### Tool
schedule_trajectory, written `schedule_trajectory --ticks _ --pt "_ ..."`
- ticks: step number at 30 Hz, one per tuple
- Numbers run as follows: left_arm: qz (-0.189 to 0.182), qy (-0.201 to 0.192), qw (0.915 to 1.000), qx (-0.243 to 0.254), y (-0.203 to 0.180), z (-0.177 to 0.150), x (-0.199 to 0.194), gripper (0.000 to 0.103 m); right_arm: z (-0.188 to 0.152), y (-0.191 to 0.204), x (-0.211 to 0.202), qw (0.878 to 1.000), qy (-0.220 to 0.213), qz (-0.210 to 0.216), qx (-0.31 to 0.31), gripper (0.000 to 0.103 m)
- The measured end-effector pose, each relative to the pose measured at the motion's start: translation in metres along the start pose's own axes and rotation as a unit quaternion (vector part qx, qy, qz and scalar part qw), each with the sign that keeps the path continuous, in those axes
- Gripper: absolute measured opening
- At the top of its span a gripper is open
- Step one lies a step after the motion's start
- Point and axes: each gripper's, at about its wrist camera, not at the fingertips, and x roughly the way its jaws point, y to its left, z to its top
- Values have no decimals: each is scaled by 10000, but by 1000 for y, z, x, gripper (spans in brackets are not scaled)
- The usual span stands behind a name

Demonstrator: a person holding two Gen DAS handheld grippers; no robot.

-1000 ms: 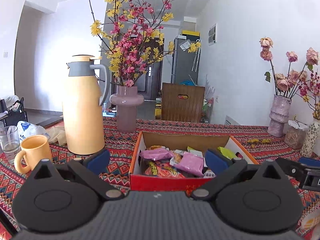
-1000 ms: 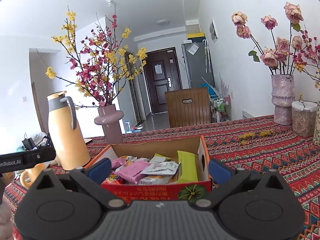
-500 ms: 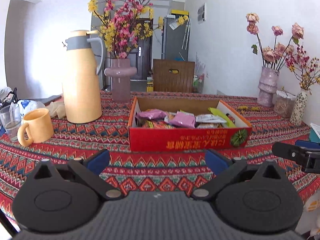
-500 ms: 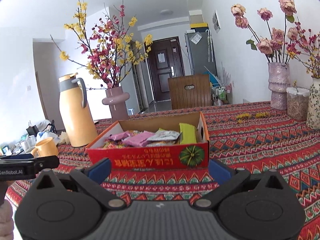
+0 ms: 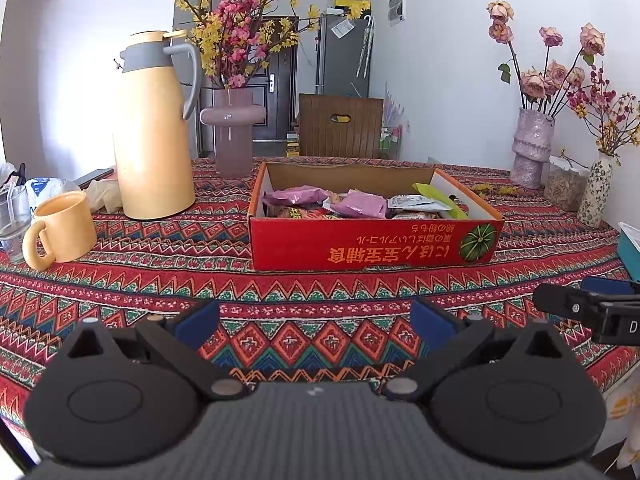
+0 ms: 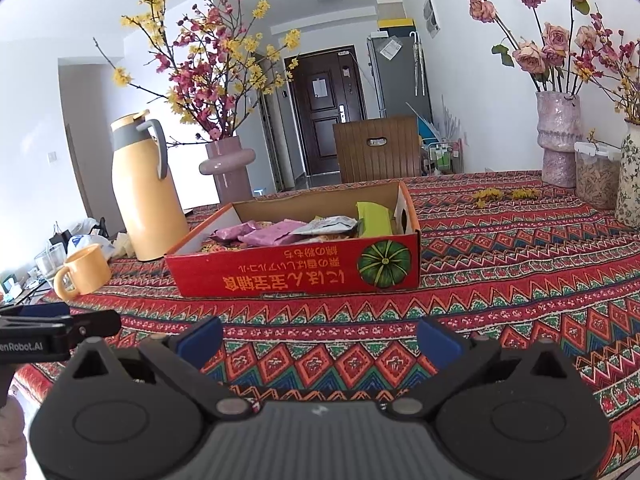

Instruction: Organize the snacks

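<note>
The red cardboard box [image 5: 374, 244] stands on the patterned tablecloth [image 5: 168, 280], to the right of the yellow thermos jug [image 5: 154, 128] and well ahead of both grippers. Its long axis runs left to right across the left wrist view, with the long printed side toward the cameras. The yellow writing on this side is upside down, in Japanese or Chinese characters that I cannot read, next to a green pumpkin picture [image 6: 384, 263]. Inside lie snack packets: pink packets [image 5: 362, 205], a silver packet [image 5: 416, 202] and a green packet [image 6: 374, 218] leaning at the right end. The left gripper [image 5: 316, 322] is wide open and holds nothing. The right gripper [image 6: 320, 340] is also wide open and empty. On the left gripper's body, seen from the right wrist, the partial text "enRobot.AI" is readable. A yellow mug [image 5: 60, 234] stands left of the jug.
</note>
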Motion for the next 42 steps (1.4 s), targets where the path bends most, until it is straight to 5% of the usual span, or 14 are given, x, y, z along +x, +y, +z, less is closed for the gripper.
schedule_trajectory --ticks 42 --pt "-30 161 9999 -24 -2 -6 6 103 -11 -2 8 9999 144 -9 20 103"
